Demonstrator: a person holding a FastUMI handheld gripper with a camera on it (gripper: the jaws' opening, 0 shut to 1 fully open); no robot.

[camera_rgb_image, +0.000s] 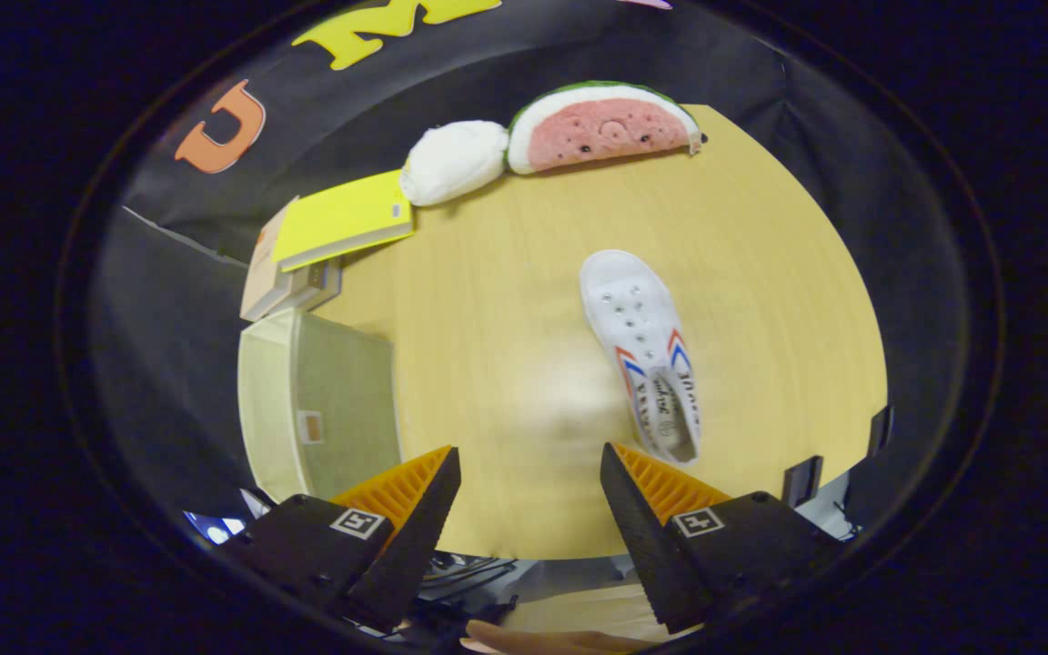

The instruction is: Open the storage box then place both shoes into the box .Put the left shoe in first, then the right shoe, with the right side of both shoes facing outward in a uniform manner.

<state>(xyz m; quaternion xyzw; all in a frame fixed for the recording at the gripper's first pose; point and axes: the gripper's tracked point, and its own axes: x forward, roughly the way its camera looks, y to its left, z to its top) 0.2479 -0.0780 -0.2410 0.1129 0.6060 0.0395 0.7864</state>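
Observation:
One white canvas shoe (642,350) with red and blue stripes lies on the wooden table (506,300), toe pointing away, just ahead of my right finger (638,496). The pale green fabric storage box (319,405) stands at the table's left edge, beside and beyond my left finger (424,496); whether it stands open I cannot tell from here. My gripper (530,468) hovers high above the table's near edge, open, with nothing between its fingers.
At the far side of the table lie a watermelon-slice plush (601,127) and a white plush (453,161). A yellow book (342,218) rests on stacked boxes (287,277) behind the storage box. Part of a hand (560,641) shows below the fingers.

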